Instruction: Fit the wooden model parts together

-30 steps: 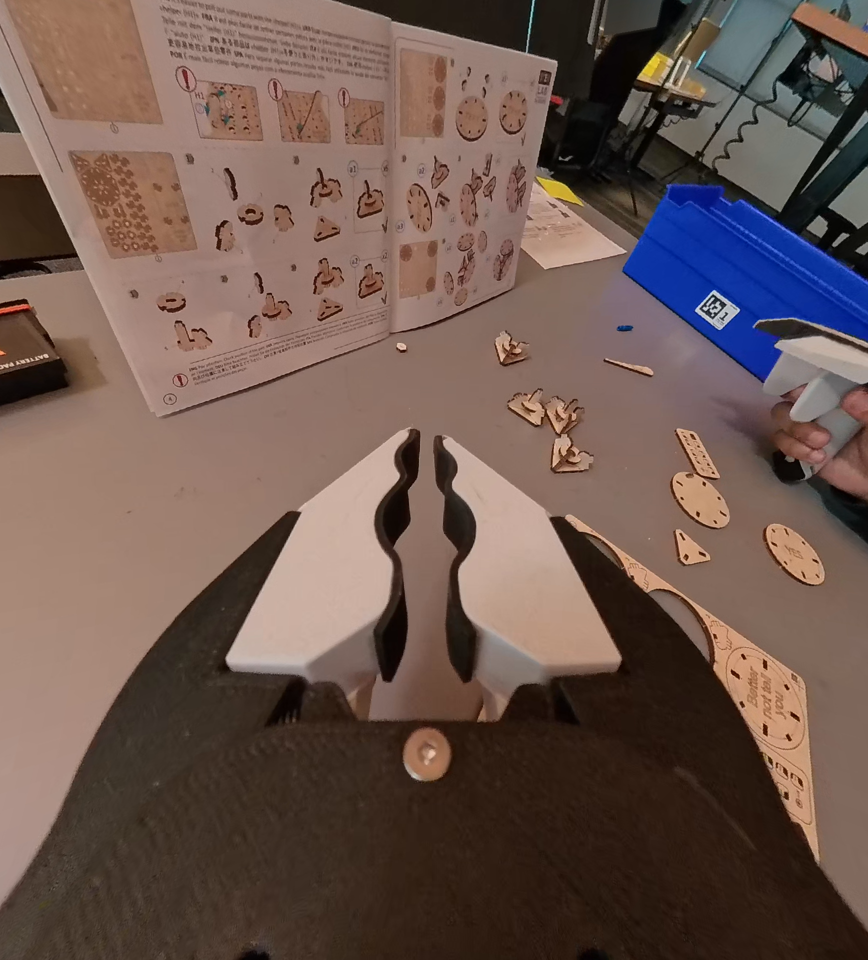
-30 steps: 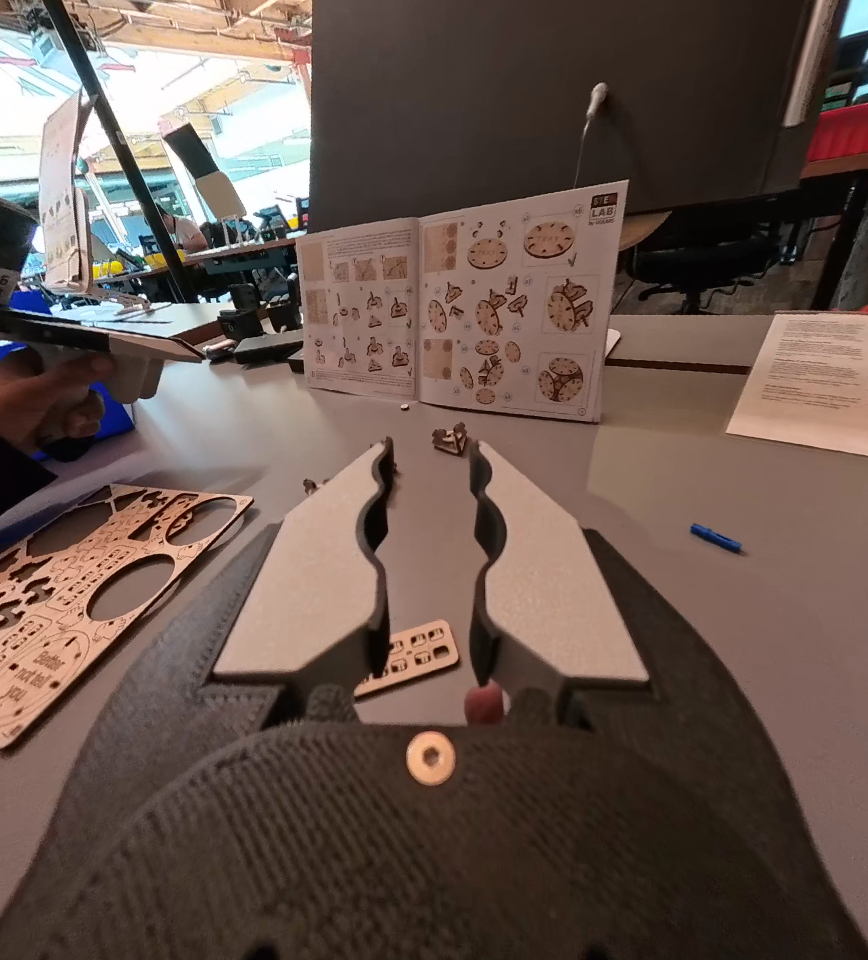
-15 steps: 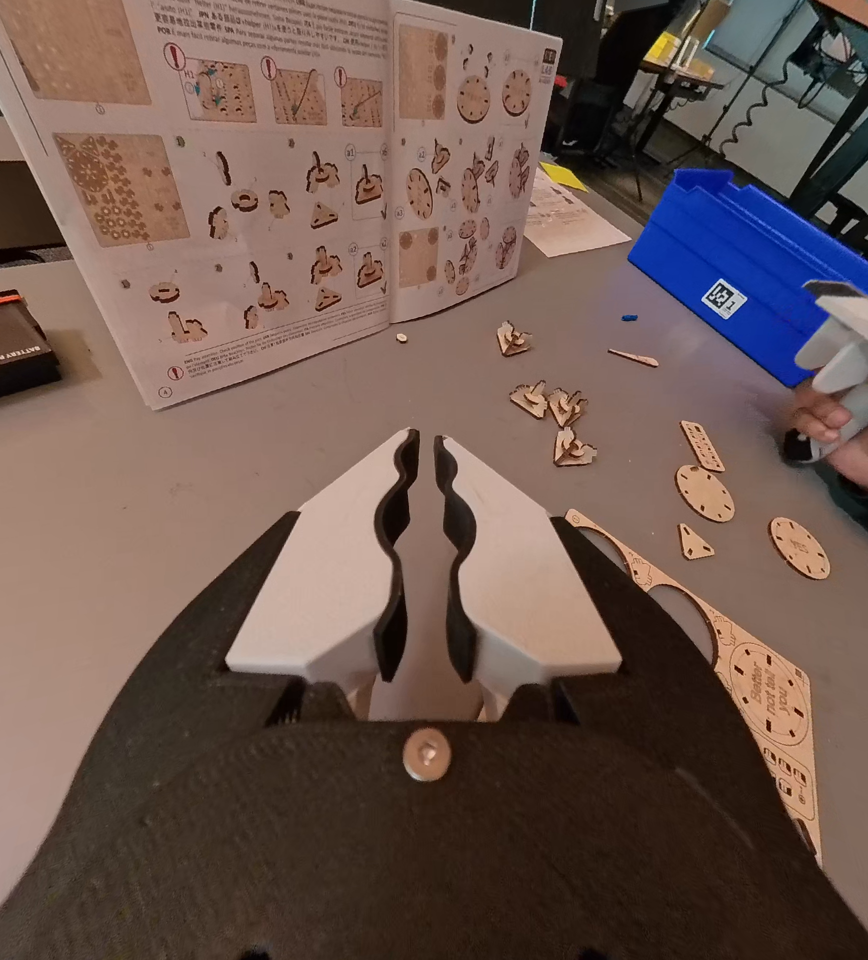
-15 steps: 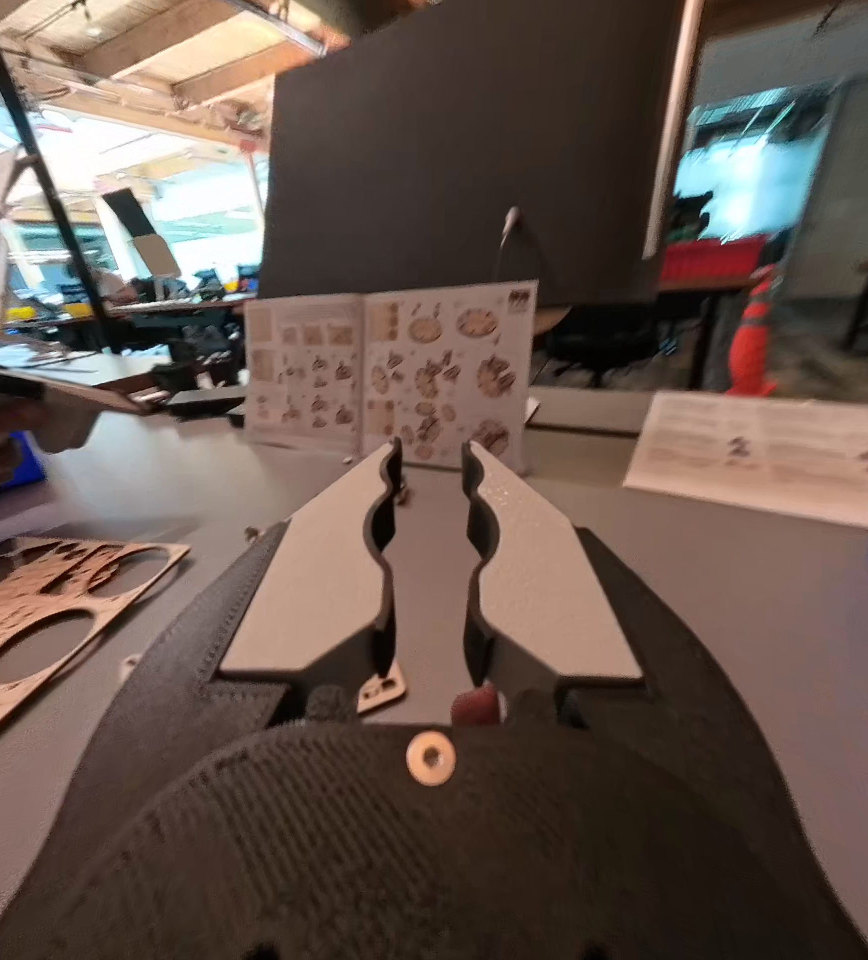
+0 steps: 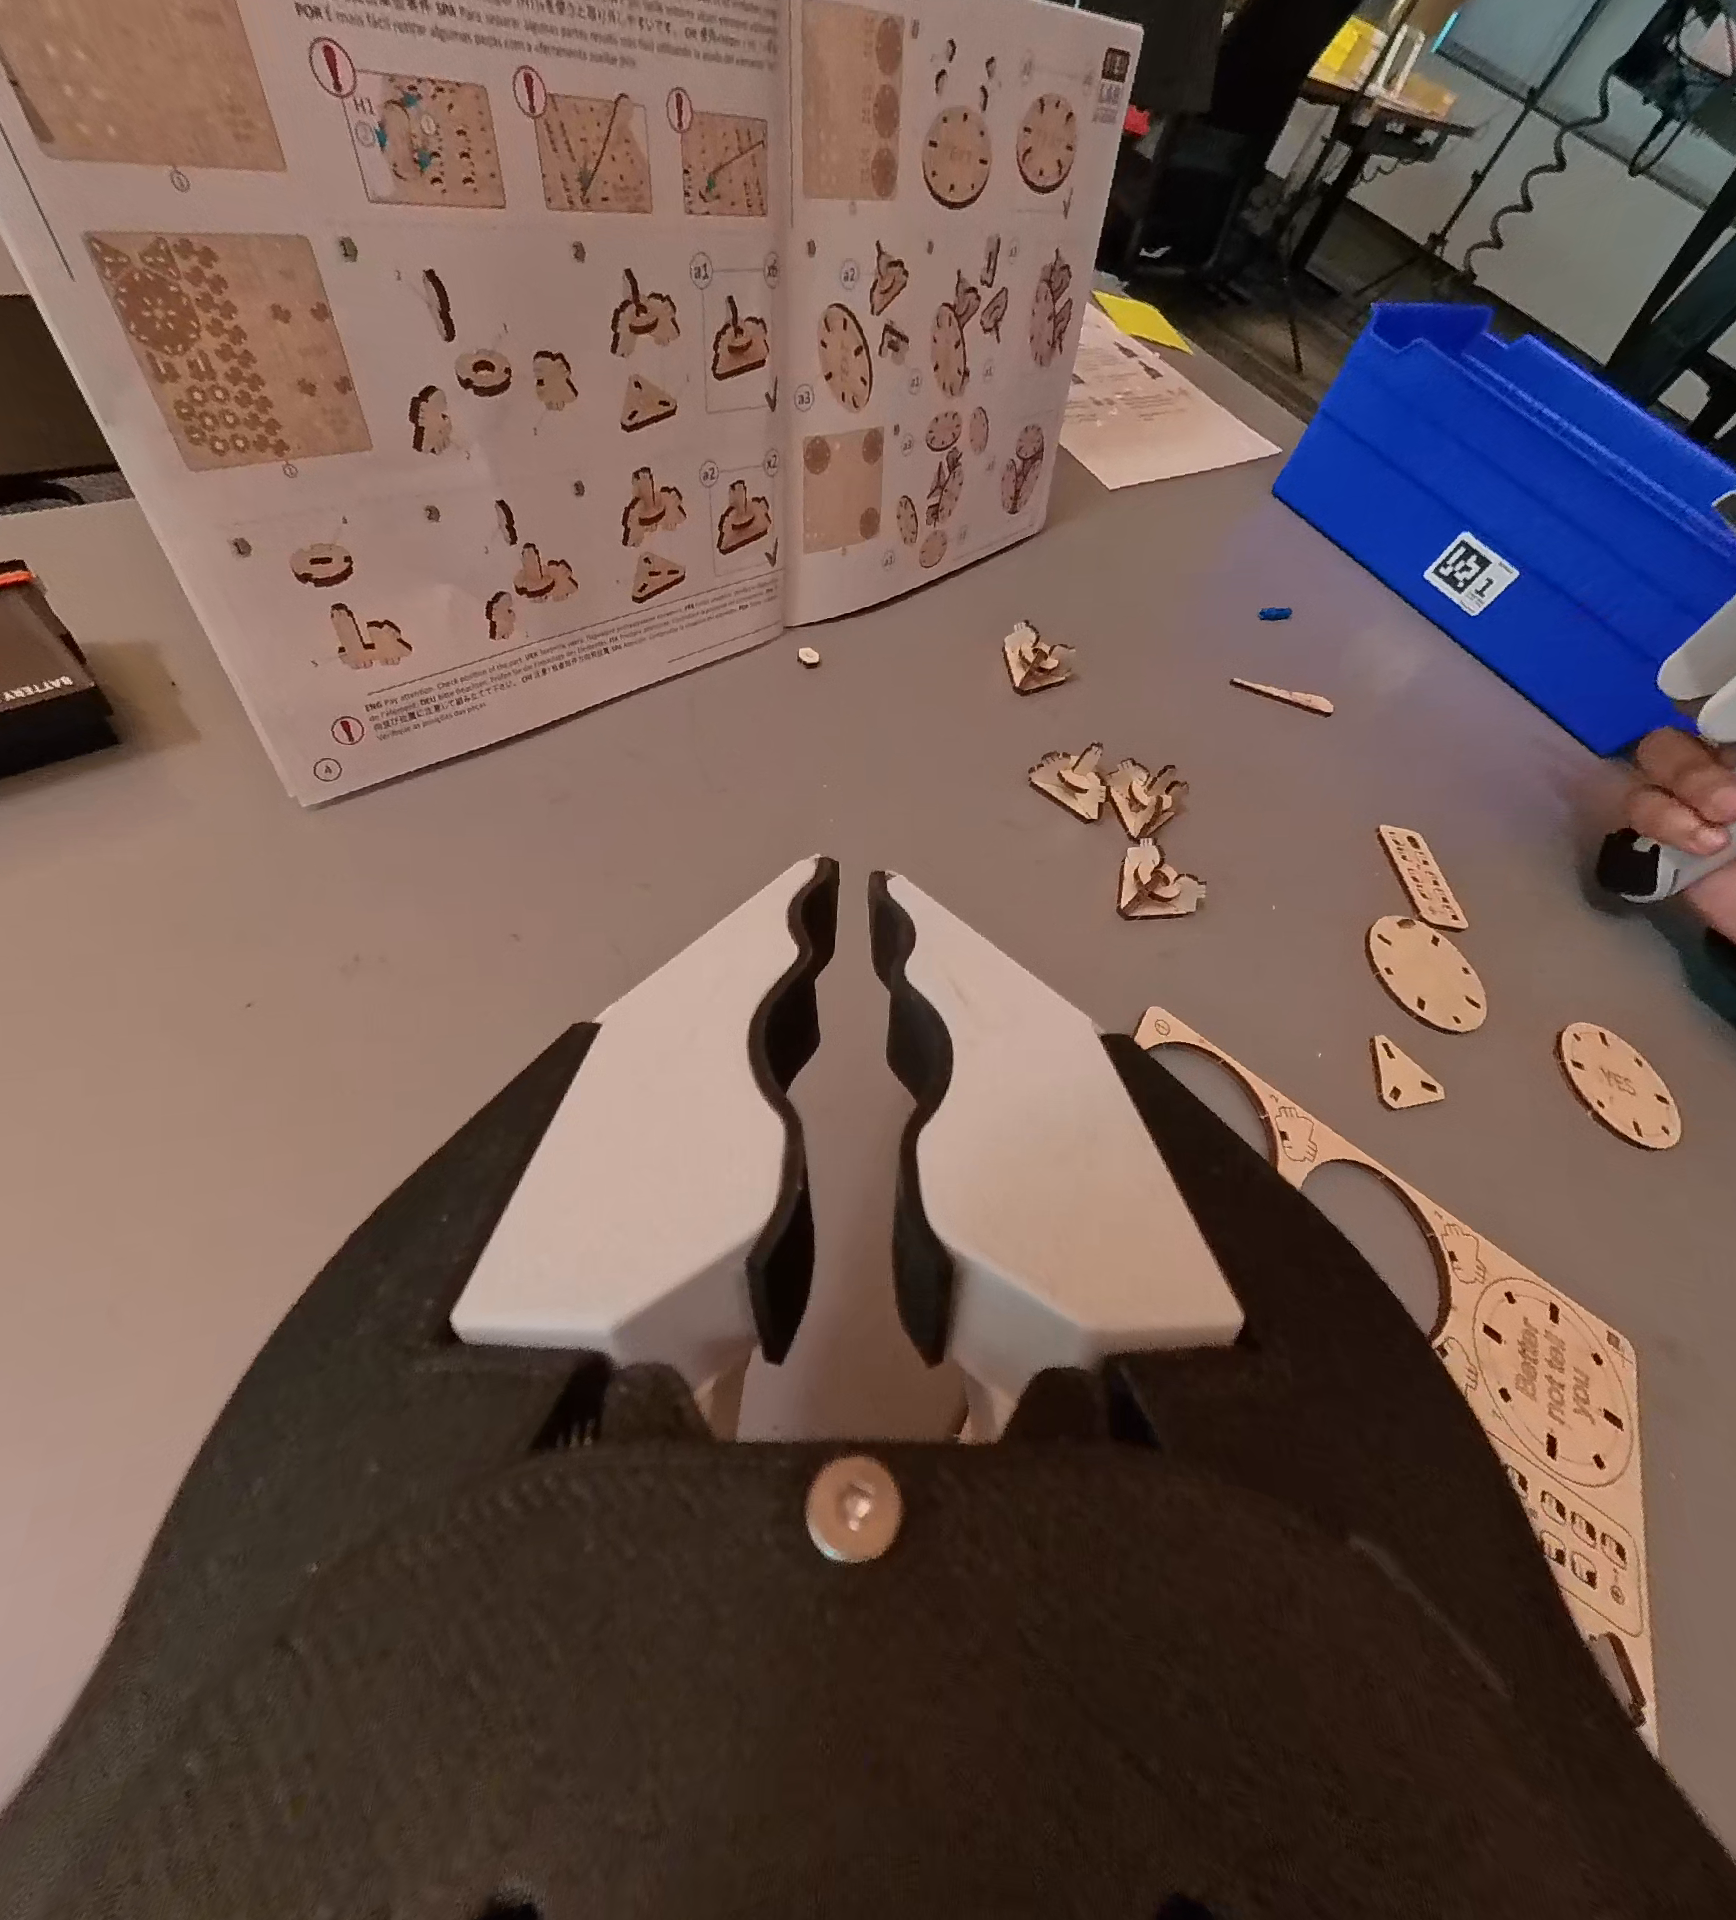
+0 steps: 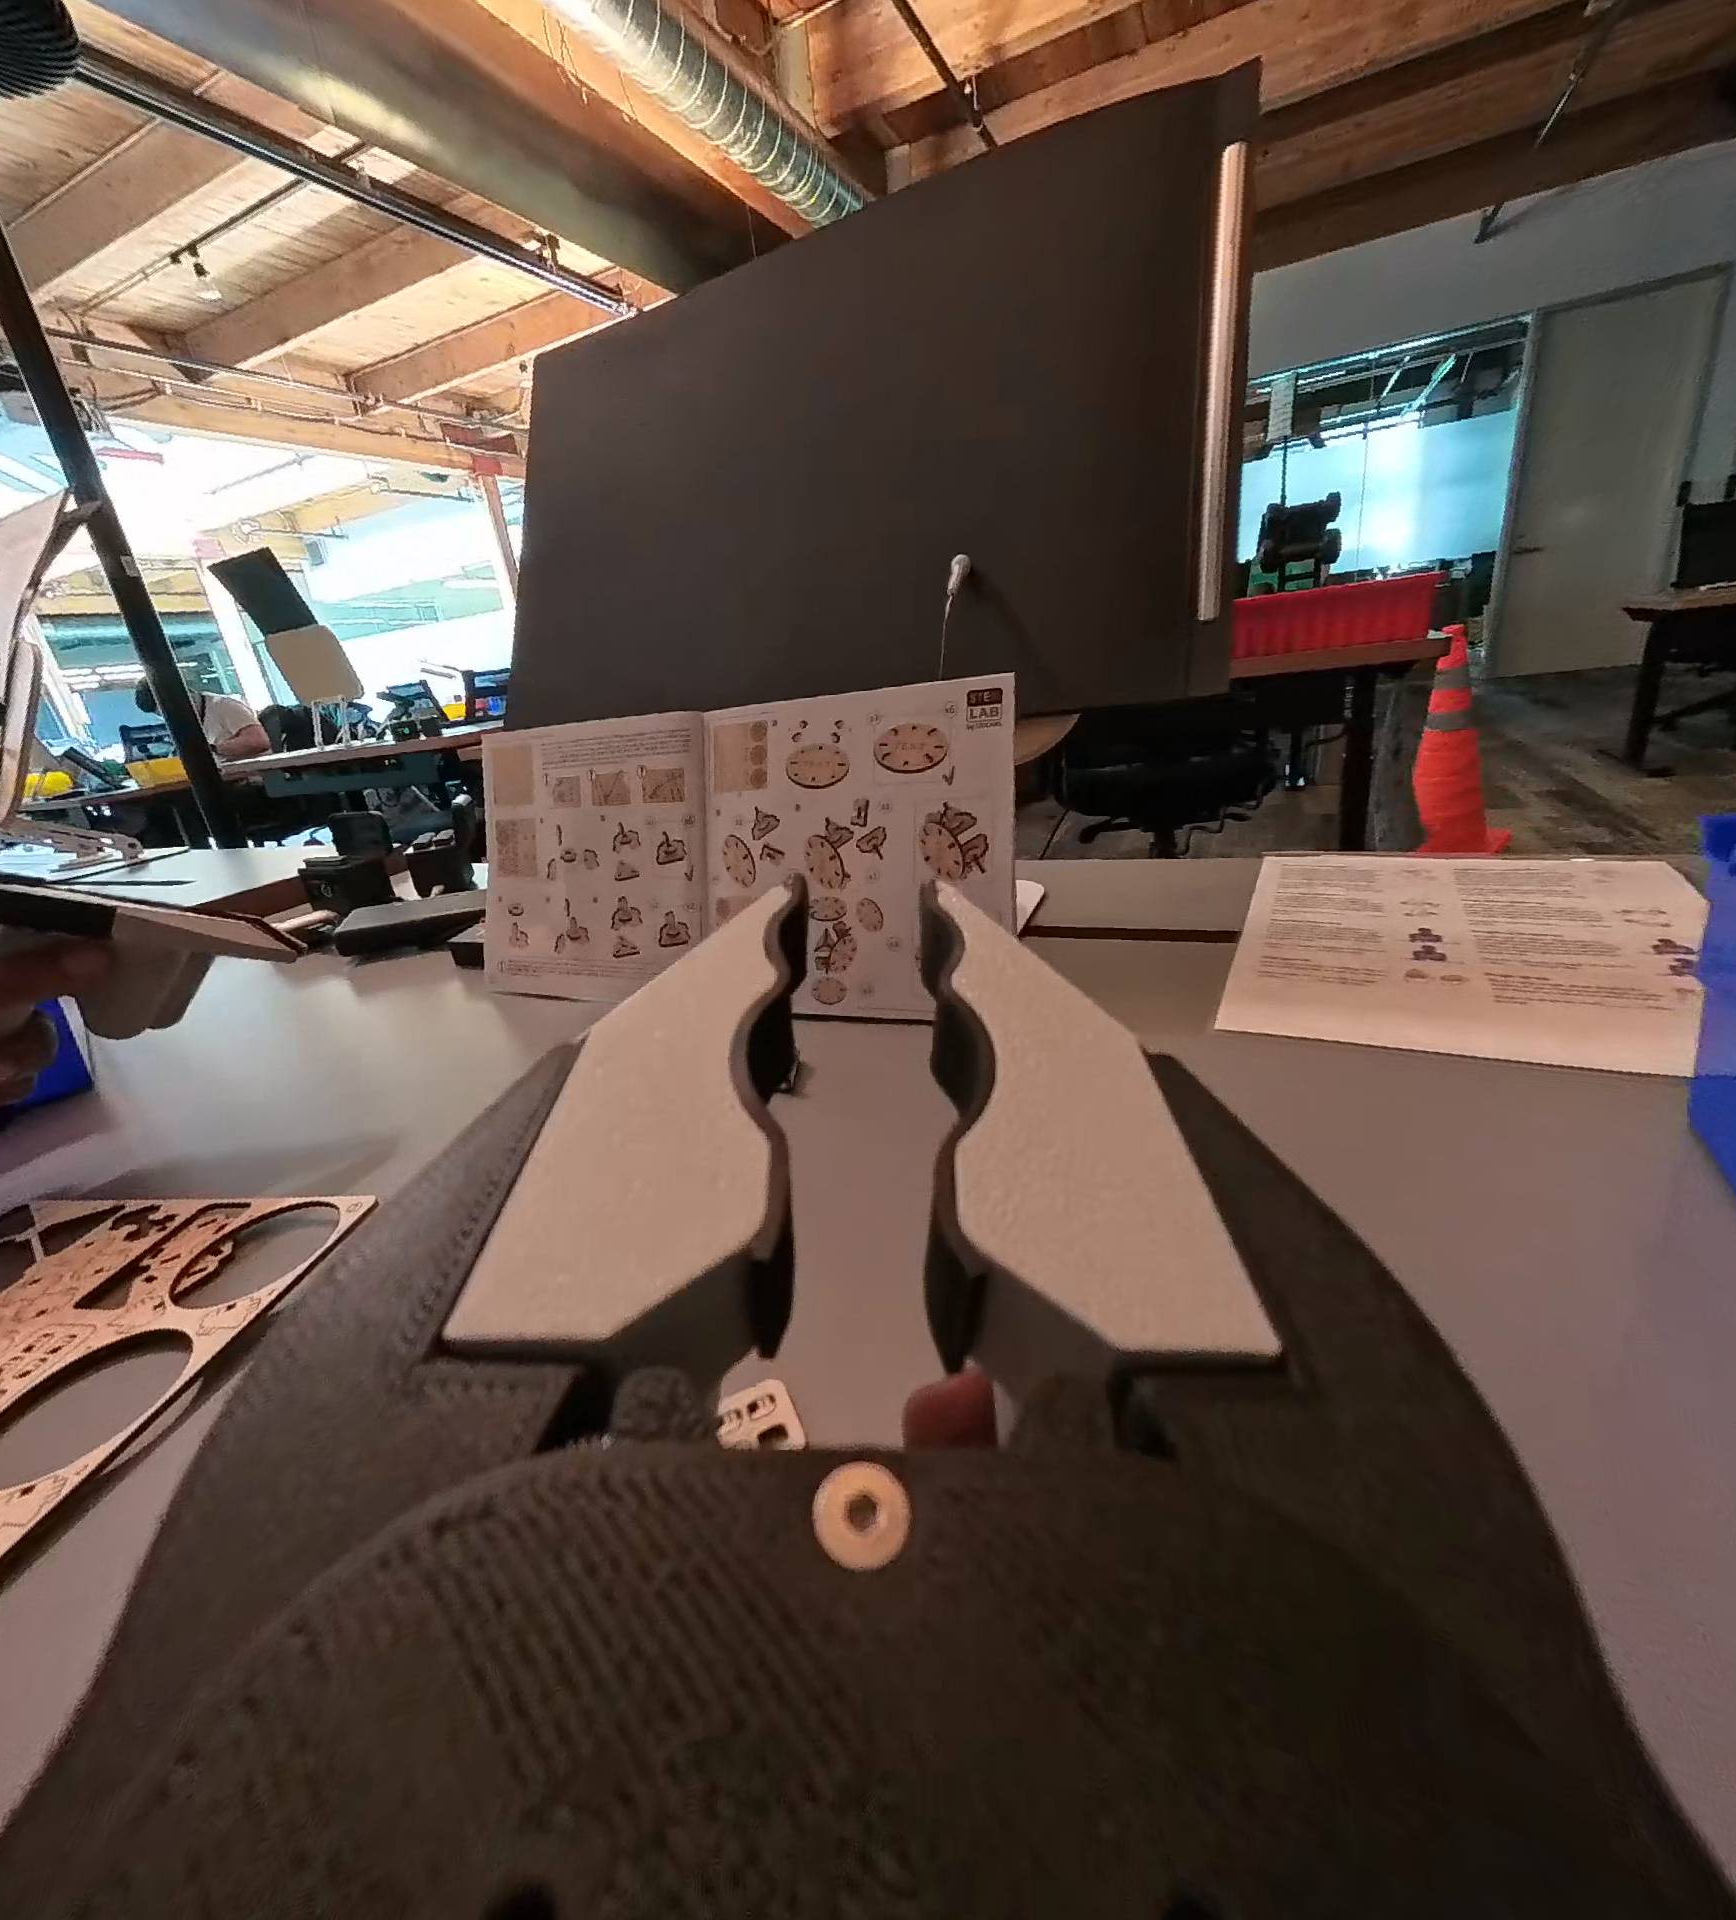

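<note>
The left gripper (image 5: 848,868), jaws nearly closed, held nothing above the grey tabletop (image 5: 220,1039). The right gripper (image 6: 859,894), jaws slightly apart, was empty; an open white instruction booklet (image 6: 635,831) stood at 12 o'clock.

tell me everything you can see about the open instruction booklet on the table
The instruction booklet stands propped open and upright on the grey table, spine roughly central, pages angled toward the viewer. White paper pages show printed diagrams of tan wooden parts and assembly steps. Its lower edge rests on the table; a tiny wooden chip lies just before it.
</note>
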`<state>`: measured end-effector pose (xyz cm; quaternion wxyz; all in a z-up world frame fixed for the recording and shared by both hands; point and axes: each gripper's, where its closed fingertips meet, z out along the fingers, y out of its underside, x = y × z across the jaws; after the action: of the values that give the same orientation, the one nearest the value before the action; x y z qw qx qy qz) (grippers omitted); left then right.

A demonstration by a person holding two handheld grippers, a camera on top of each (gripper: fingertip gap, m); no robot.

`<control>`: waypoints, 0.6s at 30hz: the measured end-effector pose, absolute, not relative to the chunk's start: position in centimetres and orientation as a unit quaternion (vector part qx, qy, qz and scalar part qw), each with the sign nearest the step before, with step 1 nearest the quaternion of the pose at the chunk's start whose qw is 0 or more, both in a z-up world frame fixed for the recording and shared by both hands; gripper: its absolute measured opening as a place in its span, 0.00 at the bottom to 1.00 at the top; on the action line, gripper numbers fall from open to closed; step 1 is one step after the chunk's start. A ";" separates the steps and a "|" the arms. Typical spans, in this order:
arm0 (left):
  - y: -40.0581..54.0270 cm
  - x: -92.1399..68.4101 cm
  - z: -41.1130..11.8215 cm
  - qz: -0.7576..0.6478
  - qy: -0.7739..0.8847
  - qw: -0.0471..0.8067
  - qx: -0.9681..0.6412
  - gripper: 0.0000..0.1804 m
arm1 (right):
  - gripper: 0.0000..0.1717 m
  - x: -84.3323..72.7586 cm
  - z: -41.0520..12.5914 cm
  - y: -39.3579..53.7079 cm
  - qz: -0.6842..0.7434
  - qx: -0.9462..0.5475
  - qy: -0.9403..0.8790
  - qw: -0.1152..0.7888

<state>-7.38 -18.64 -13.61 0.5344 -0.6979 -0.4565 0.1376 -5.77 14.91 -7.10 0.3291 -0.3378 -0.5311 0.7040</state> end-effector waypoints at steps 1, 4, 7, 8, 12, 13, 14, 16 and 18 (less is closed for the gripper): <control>-18.6 -7.4 -13.7 0.137 -0.456 0.534 -0.699 0.03 | 0.11 -5.8 -7.2 14.8 0.702 -0.336 -0.534 0.330; -18.6 -7.4 -13.8 0.138 -0.457 0.530 -0.701 0.03 | 0.14 -5.8 -7.8 13.9 0.694 -0.332 -0.555 0.317; -18.7 -7.4 -13.9 0.139 -0.457 0.527 -0.703 0.03 | 0.36 -5.9 -11.4 11.7 0.649 -0.357 -0.634 0.223; -18.8 -7.4 -14.0 0.141 -0.458 0.525 -0.703 0.03 | 0.44 -5.4 -12.9 10.8 0.626 -0.364 -0.669 0.169; -19.0 -7.4 -14.0 0.143 -0.461 0.525 -0.700 0.02 | 0.49 -2.9 -17.4 10.4 0.523 -0.358 -0.769 0.091; -19.0 -7.4 -14.0 0.140 -0.462 0.527 -0.700 0.03 | 0.48 -2.9 -17.9 10.8 0.502 -0.351 -0.782 0.115; -18.9 -7.4 -14.1 0.136 -0.461 0.526 -0.701 0.03 | 0.48 -2.9 -18.2 11.2 0.485 -0.344 -0.792 0.138; -18.6 -7.4 -14.4 0.135 -0.461 0.520 -0.706 0.03 | 0.48 -2.6 -19.0 10.8 0.459 -0.324 -0.814 0.146; -18.5 -7.4 -14.8 0.136 -0.460 0.511 -0.714 0.03 | 0.49 -2.2 -20.1 10.4 0.430 -0.310 -0.837 0.138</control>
<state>-7.37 -18.52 -14.76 0.5106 -0.7137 -0.4597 0.1362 -2.24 10.36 -20.06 0.1381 -0.3104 -0.8366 0.4298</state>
